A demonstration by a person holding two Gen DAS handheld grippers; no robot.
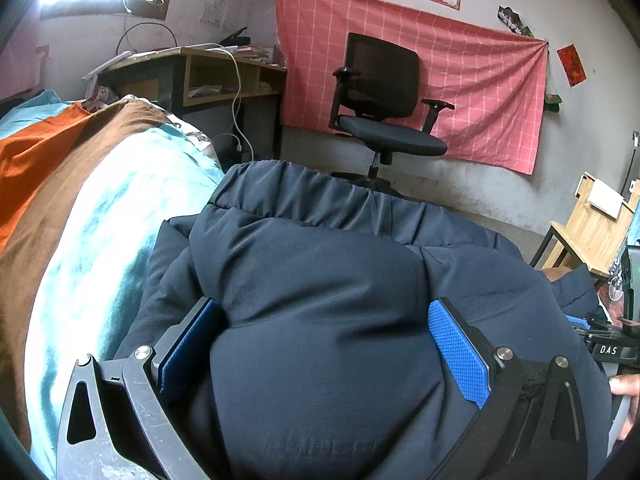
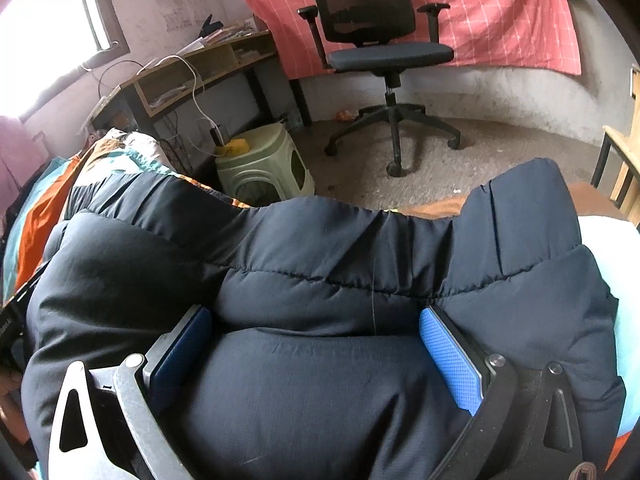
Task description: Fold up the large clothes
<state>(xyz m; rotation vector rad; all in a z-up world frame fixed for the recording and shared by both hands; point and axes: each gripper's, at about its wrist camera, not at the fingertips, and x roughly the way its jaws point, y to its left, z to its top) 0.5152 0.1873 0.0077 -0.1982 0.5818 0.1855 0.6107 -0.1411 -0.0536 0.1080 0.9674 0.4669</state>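
A dark navy padded jacket (image 1: 320,264) lies bunched on a bed and fills the lower half of both views. My left gripper (image 1: 322,344) is open wide, and the jacket's puffy bulk bulges up between its blue pads (image 1: 456,352). My right gripper (image 2: 316,344) is open just as wide, with the jacket (image 2: 320,248) swelling between its blue pads (image 2: 448,356), below a quilted seam. The right tool's black body (image 1: 608,348) and a person's hand (image 1: 624,388) show at the right edge of the left wrist view. The jacket's far hem hangs toward the bed's edge.
The bedding (image 1: 100,220) is teal, brown and orange. Beyond the bed stand a black office chair (image 2: 372,12), a wooden desk (image 1: 208,72) with a dangling white cable, a green plastic stool (image 2: 264,164) and a wooden stand (image 1: 588,232) at the right.
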